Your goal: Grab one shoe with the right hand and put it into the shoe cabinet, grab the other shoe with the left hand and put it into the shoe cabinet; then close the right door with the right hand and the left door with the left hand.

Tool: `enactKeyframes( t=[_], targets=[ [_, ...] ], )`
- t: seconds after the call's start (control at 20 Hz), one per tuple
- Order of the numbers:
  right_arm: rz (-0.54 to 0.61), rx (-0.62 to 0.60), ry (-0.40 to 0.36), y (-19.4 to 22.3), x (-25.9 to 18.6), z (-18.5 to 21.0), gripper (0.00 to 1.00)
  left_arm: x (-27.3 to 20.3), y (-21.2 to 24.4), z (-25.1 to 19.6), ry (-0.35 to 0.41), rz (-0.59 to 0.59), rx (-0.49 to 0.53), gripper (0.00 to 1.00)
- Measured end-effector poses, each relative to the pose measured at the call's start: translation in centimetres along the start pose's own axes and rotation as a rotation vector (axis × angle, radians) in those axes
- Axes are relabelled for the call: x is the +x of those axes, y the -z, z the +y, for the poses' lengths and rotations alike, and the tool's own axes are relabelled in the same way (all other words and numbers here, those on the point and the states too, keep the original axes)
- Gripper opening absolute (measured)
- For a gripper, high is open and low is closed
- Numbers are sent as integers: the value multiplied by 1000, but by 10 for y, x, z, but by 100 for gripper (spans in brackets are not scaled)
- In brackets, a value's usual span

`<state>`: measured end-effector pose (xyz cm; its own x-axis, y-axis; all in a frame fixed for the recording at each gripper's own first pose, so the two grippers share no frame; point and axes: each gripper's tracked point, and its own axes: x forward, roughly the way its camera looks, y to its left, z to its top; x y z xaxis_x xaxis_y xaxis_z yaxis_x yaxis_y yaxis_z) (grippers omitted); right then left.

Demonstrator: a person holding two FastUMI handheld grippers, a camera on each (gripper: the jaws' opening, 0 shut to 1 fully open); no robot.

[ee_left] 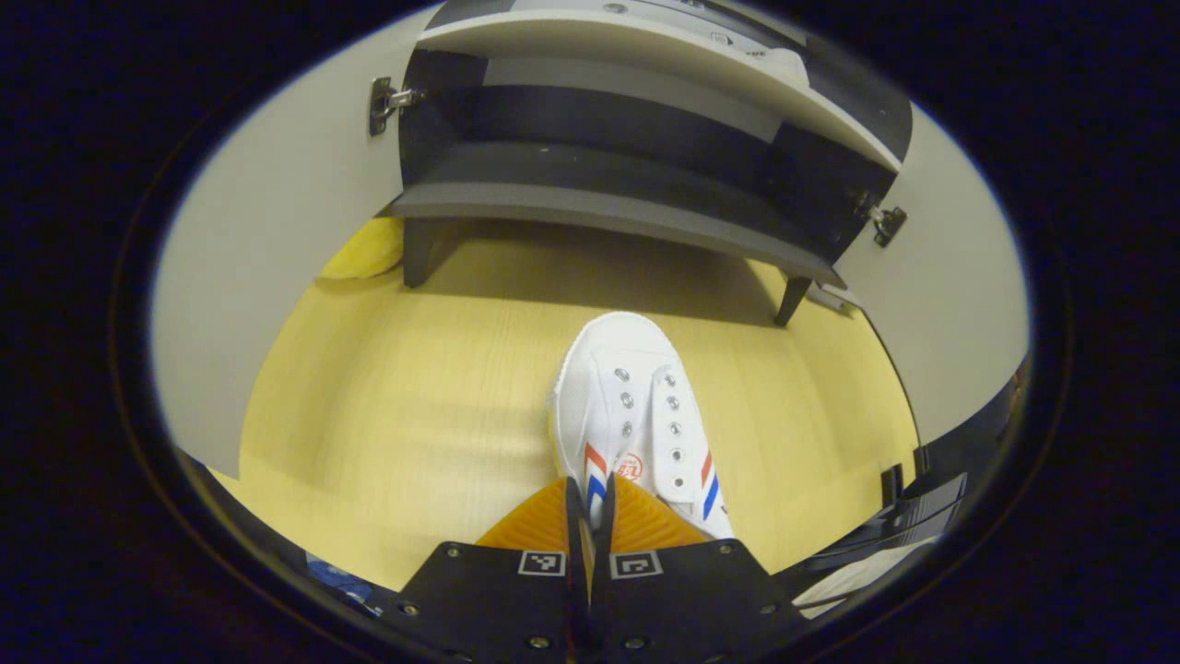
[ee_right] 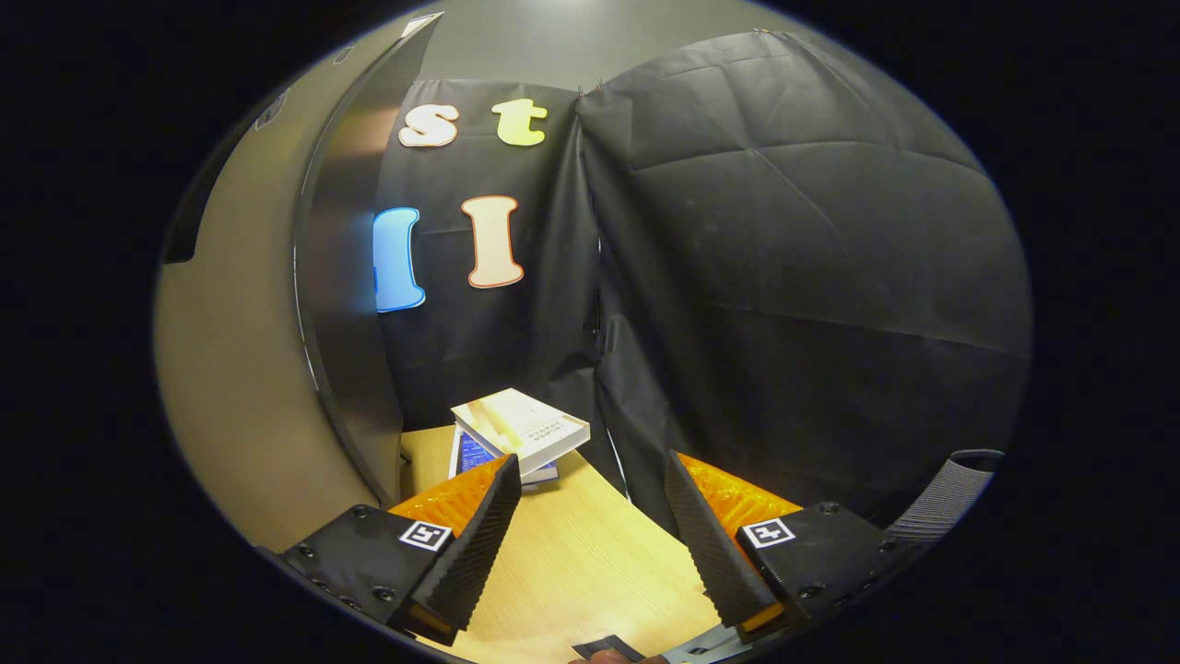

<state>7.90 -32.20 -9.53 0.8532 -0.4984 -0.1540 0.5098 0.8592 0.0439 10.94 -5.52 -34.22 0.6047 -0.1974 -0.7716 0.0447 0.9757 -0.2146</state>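
A: Shoe status?
B: White shoe (ee_left: pixel 636 420) with red and blue stripes sits on the wooden floor (ee_left: pixel 387 415) in front of the shoe cabinet (ee_left: pixel 636 166), toe toward it, closer to the cabinet's right leg than its left. My left gripper (ee_left: pixel 590 516) is on the shoe's heel end; the fingers are drawn together there, clamped on the collar as far as I can see.
A: Cabinet?
B: Both doors stand open: left door (ee_left: pixel 267 240), right door (ee_left: pixel 949 304). The dark shelves I can see hold nothing. Something yellow (ee_left: pixel 369 251) lies by the left leg, can't tell what.
A: Right side?
B: My right gripper (ee_right: pixel 590 526) has its fingers wide apart, nothing between them. It's over a wooden surface (ee_right: pixel 581 563), facing the black cloth wall (ee_right: pixel 784 277). Stacked books (ee_right: pixel 518 429) lie near that surface's far edge, beside a pale panel (ee_right: pixel 249 369) on the left.
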Motion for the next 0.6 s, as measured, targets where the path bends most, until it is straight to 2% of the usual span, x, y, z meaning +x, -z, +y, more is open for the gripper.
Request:
enactKeyframes(
  t=[0.05, 0.15, 0.2, 0.4, 0.6],
  targets=[
    [-3, 5, -1, -1, 3, 1, 93, -8, -7, 0, 17, -28, -5, 2],
    [-5, 7, 3, -2, 7, 0, 93, -15, -14, 3, 44, -79, -1, 2],
    [-6, 6, 8, -3, 9, -2, 98, -15, -15, 2, 54, -100, 10, 1],
    [-9, 2, 30, -6, 19, -10, 98, -13, -20, 0, 99, -193, 90, 2],
    [5, 10, 48, -4, 30, -14, 98, -10, -21, -1, 177, -279, 81, 2]
  ],
)
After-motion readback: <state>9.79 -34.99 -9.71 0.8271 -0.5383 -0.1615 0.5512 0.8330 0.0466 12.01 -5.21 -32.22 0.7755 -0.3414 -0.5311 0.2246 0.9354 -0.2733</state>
